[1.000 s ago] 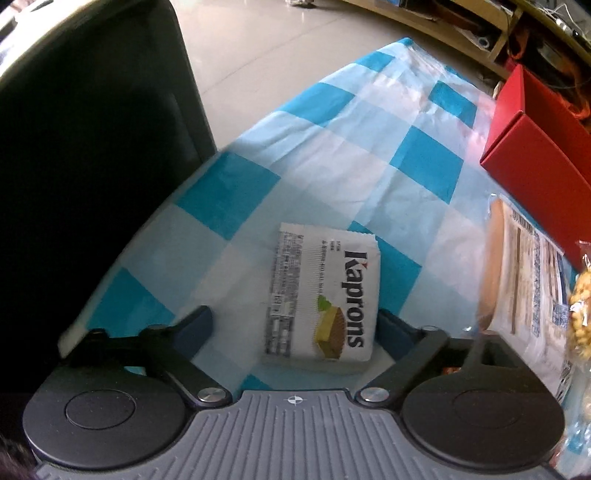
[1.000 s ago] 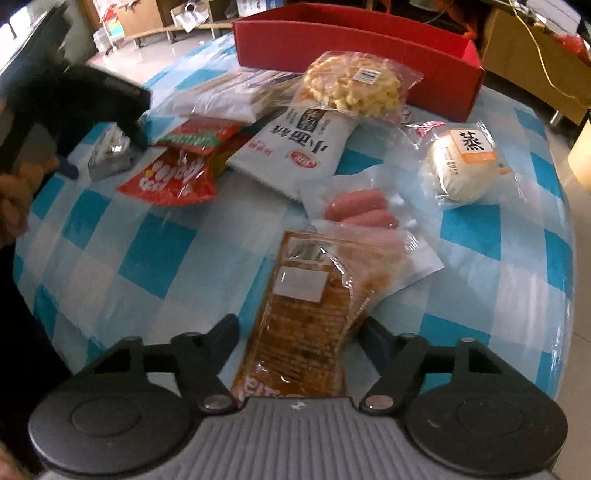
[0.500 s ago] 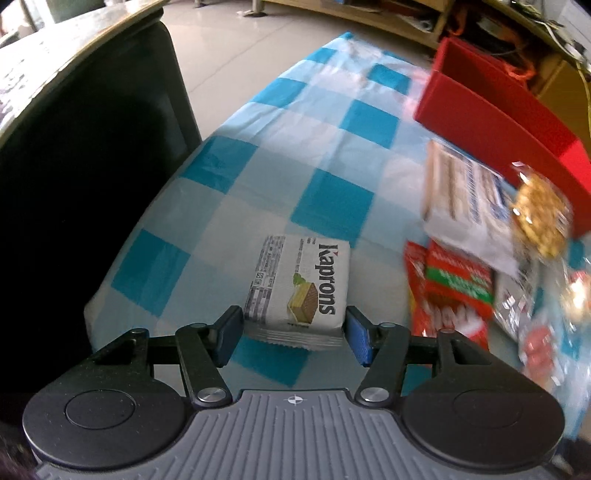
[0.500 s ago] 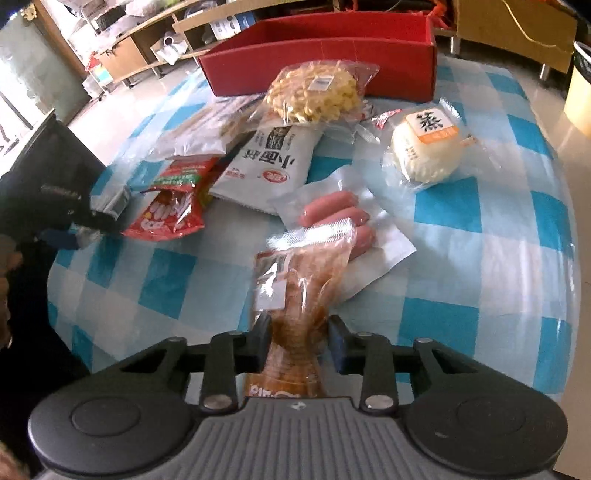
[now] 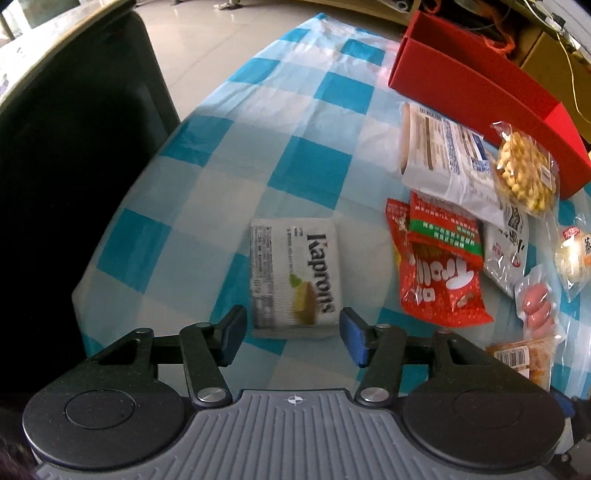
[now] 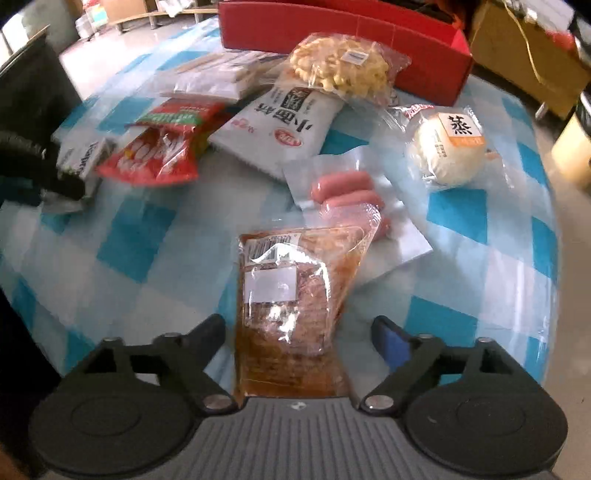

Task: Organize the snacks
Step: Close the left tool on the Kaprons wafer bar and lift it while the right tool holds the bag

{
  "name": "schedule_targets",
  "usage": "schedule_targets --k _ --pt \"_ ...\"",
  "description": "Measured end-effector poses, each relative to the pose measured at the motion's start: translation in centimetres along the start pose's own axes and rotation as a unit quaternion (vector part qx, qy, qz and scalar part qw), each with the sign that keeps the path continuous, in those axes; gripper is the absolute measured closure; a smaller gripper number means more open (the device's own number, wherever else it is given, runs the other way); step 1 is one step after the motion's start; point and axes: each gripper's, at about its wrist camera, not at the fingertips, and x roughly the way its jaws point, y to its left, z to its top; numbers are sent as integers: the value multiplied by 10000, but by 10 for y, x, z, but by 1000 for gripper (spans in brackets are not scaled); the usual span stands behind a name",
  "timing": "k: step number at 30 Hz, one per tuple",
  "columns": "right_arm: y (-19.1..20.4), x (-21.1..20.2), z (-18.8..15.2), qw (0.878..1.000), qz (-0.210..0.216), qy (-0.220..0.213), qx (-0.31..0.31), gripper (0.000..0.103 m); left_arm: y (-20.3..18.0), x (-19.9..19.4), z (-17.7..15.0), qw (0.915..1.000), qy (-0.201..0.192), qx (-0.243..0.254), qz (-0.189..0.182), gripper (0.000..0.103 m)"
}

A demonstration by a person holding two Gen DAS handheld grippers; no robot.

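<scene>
In the left wrist view, a white Kaprons wafer pack (image 5: 293, 275) lies on the blue-checked cloth between the fingers of my open left gripper (image 5: 293, 338); the pads stand just clear of its sides. In the right wrist view, a clear pack of brown dried snack (image 6: 286, 306) lies between the fingers of my open right gripper (image 6: 299, 338), not pinched. The red box (image 6: 343, 35) stands at the far side of the table, also in the left wrist view (image 5: 476, 85). The Kaprons pack (image 6: 83, 158) and the left gripper show at the far left of the right wrist view.
Between the grippers and the box lie a red snack bag (image 6: 155, 155), a white noodle bag (image 6: 288, 125), a sausage pack (image 6: 347, 195), a wrapped bun (image 6: 448, 147), a puffed-snack bag (image 6: 340, 66) and a biscuit pack (image 5: 439, 155). A dark chair (image 5: 74, 147) stands left of the table.
Both grippers have opened: the left let go of the Kaprons pack, the right let go of the brown snack pack. Both packs lie on the cloth again.
</scene>
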Motion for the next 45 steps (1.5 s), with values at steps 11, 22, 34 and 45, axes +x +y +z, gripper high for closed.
schedule_targets --k 11,22,34,45 --pt "-10 -13 -7 9999 56 -34 -136 52 -1 8 -9 9997 193 116 115 38" --pt "-19 -24 -1 9982 545 -207 114 62 4 18 9 9994 154 -240 180 64" --pt "-22 -36 7 9938 970 -376 401 62 21 -3 29 9955 -240 -814 -434 7" --pt "-19 -49 13 9881 1364 -589 401 61 34 37 46 9720 308 -2313 258 5"
